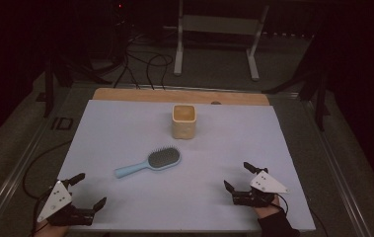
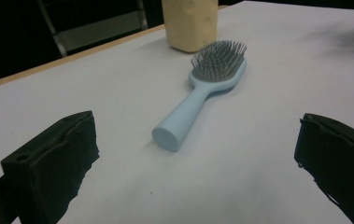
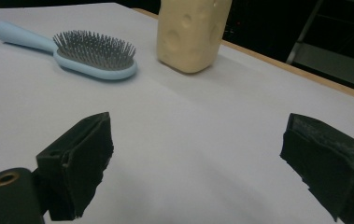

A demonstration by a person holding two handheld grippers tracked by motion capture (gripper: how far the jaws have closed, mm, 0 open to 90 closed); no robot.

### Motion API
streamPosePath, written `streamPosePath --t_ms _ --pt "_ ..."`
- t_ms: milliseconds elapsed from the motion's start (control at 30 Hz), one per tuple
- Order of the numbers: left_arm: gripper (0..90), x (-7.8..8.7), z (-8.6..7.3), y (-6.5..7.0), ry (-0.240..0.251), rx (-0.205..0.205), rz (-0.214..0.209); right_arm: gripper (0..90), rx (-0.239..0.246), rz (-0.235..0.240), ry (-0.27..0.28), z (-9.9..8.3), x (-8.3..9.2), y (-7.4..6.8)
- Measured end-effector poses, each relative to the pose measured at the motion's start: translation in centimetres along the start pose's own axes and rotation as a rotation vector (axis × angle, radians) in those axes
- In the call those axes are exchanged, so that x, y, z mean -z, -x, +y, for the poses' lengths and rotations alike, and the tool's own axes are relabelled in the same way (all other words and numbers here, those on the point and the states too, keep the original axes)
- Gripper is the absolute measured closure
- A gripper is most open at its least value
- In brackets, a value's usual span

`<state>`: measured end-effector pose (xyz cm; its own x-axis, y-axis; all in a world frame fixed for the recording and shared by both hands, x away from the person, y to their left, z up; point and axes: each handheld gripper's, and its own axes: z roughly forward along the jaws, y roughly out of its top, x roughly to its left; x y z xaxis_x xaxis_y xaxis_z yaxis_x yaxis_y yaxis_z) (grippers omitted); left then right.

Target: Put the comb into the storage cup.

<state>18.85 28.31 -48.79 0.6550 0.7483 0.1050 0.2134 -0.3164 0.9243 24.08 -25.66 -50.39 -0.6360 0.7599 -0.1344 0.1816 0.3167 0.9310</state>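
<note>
Brush (image 1: 152, 162) lies mid-frame below the cup (image 1: 184, 121), seemingly apart; left gripper (image 1: 91, 190) and right gripper (image 1: 237, 176) gape wide, empty, at the bottom corners.

The brush (image 1: 151, 162), at the frame's middle, has a pale blue handle and rim around a dark grey bristle pad. Above it, the cup (image 1: 183, 121) is cream yellow, with shallow dimples patterning its sides. The mat (image 1: 125, 128) is plain pale lavender-white, edged along the top by a tan wooden strip (image 1: 125, 95).

Overhead plus two low views — hairbrush (image 1: 151, 163) shared
</note>
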Motion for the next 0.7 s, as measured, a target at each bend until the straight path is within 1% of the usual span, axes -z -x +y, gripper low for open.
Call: streamPosePath --t_ms 100,133,200,333,400,433,600,700 --pt "0.0 0.1 0.2 0.0 0.007 -0.004 0.001 8.7 -0.006 -0.001 0.003 0.1 0.0 0.0" --pt "0.0 0.1 0.3 0.0 0.008 0.001 -0.005 8.7 -0.003 -0.002 0.002 0.1 0.0 -0.1" --pt "0.0 0.2 0.3 0.0 -0.002 -0.001 -0.009 8.7 0.003 -0.001 0.006 0.2 0.0 -0.1" --pt "0.0 0.4 0.7 -0.1 0.010 0.005 -0.040 8.7 0.006 -0.006 0.006 0.2 0.1 -0.2" --pt "0.0 0.5 1.0 -0.4 0.014 0.025 -0.062 8.7 0.012 -0.011 0.002 0.2 0.0 -0.2" --pt "0.0 0.5 1.1 -0.5 0.016 0.027 -0.065 8.7 0.010 -0.012 0.003 0.2 0.0 -0.2" --pt "0.0 0.8 2.6 -0.9 0.013 -0.006 -0.057 8.7 0.012 -0.015 0.004 0.3 0.1 -0.2" --pt "0.0 1.1 3.5 -1.3 0.024 -0.008 -0.052 8.7 0.011 -0.013 0.003 0.3 0.0 -0.2"
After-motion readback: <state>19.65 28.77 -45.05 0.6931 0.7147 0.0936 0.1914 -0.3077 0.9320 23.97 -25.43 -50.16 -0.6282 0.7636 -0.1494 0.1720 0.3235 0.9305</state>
